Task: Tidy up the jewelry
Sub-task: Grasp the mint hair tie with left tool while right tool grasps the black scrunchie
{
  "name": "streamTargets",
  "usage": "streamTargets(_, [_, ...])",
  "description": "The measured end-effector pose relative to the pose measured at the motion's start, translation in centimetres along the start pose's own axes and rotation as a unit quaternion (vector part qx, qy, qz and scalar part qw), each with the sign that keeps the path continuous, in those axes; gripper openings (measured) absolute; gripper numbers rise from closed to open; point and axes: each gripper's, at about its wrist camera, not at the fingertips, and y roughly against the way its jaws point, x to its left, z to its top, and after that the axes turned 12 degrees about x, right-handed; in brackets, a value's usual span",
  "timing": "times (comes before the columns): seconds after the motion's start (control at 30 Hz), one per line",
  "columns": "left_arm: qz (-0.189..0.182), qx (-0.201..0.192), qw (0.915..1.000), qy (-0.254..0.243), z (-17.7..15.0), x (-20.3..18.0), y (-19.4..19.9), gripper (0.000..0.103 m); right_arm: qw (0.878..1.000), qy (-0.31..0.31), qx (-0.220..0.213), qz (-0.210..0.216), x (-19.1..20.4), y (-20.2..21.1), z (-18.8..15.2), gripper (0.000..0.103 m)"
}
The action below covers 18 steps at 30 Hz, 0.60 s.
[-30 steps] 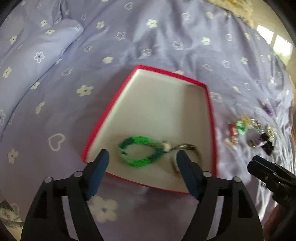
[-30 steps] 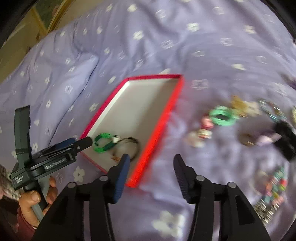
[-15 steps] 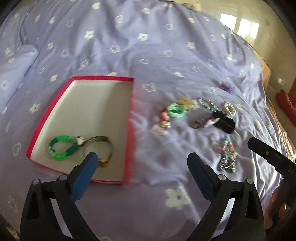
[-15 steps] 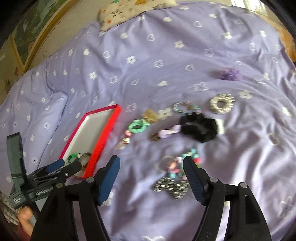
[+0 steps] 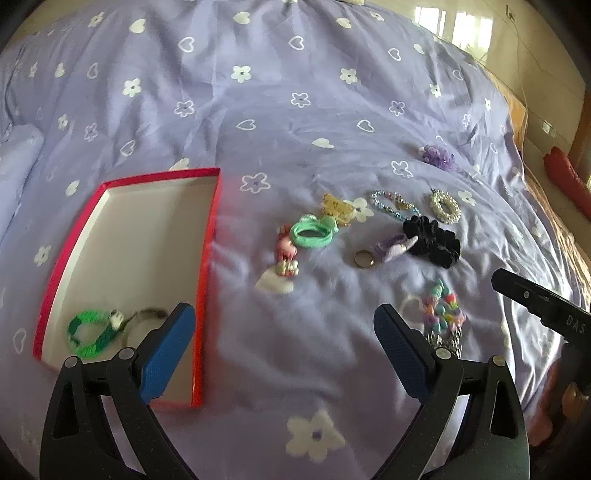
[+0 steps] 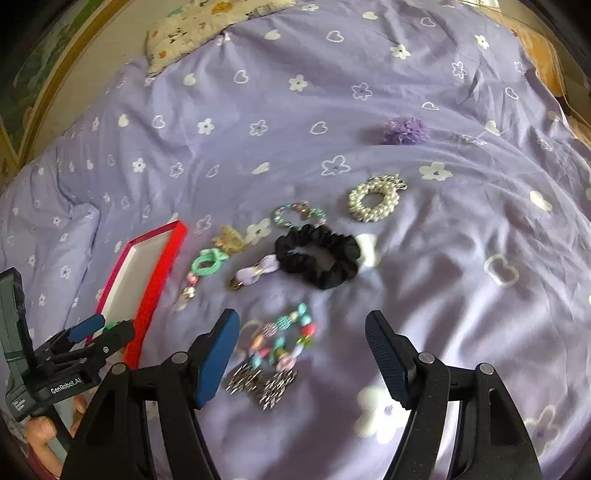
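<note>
A red-rimmed white box lies on the purple bedspread and holds a green bracelet and a thin metal bangle. It also shows in the right wrist view. Loose jewelry lies to its right: a mint ring piece, black scrunchie, pearl bracelet, colourful bead bracelet, gold ring. My left gripper is open and empty above the bed beside the box. My right gripper is open and empty, over the colourful bead bracelet.
A purple flower scrunchie lies farther back. A blue bead bracelet and a gold clip sit among the pile. A patterned pillow is at the far edge. The bed's edge and floor are at the right.
Both grippers have pulled back and swung right, away from the box toward the loose jewelry. Both have opened wider. The green bracelet and bangle stay in the box.
</note>
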Motion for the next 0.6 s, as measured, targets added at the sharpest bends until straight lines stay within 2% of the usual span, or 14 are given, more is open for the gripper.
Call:
streamTargets(0.2, [0.0, 0.0, 0.9999, -0.015, 3.2, 0.1, -2.5, 0.096, 1.0, 0.001, 0.012, -0.013, -1.0, -1.8, 2.2, 0.072])
streamTargets(0.37, [-0.002, 0.011, 0.9994, -0.032, 5.8, 0.1, -5.0, 0.083, 0.999, 0.002, 0.032, -0.023, -1.6, -3.9, 3.9, 0.071])
streamTargets(0.43, [0.001, 0.022, 0.9987, -0.046, 6.8, -0.1, -6.5, 0.075, 0.999, 0.003, 0.037, -0.026, -1.7, -4.6, 4.5, 0.07])
streamTargets(0.6, [0.007, 0.05, 0.9957, -0.078, 8.3, -0.6, -9.5, 0.062, 0.998, 0.0, 0.056, -0.03, -2.2, -6.5, 5.6, 0.059])
